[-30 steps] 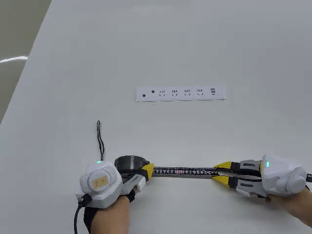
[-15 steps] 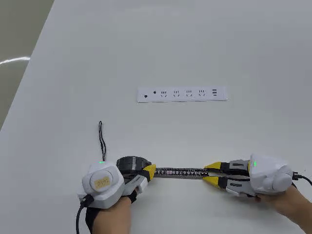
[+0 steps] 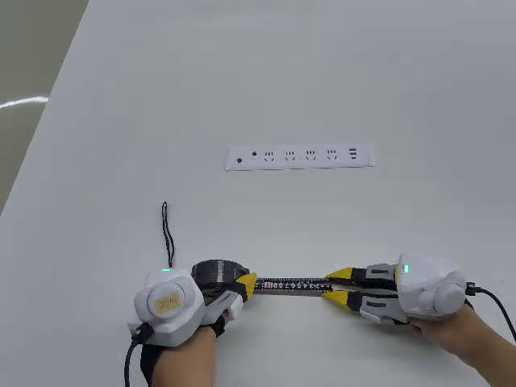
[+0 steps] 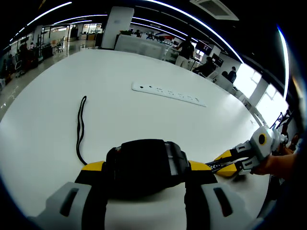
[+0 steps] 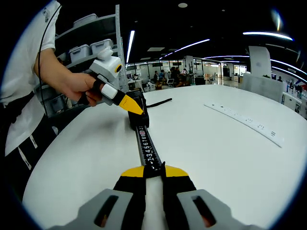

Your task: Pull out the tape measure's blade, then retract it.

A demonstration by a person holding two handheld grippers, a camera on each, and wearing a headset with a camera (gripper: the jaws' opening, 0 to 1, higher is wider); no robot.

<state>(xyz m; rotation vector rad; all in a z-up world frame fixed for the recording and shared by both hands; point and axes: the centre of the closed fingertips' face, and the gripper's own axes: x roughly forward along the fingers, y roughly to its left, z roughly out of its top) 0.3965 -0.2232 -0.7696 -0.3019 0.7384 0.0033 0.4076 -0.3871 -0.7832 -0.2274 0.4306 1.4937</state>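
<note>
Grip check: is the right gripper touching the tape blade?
Touching: in the right gripper view, the right gripper has its jaws shut on the blade.

One table (image 3: 242, 81). On it, one white power strip (image 3: 299, 156). Nearer the person than that strip: one black tape measure (image 3: 216, 272) with one blade (image 3: 294, 285), and one black cord (image 3: 167, 232). Two claws: one left claw (image 3: 235, 284), one right claw (image 3: 335, 286).

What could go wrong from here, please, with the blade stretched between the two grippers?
If the right gripper loses its pinch on the blade, the blade could whip back into the tape measure case. The left gripper clamps the case; an uneven pull might twist it loose.
</note>
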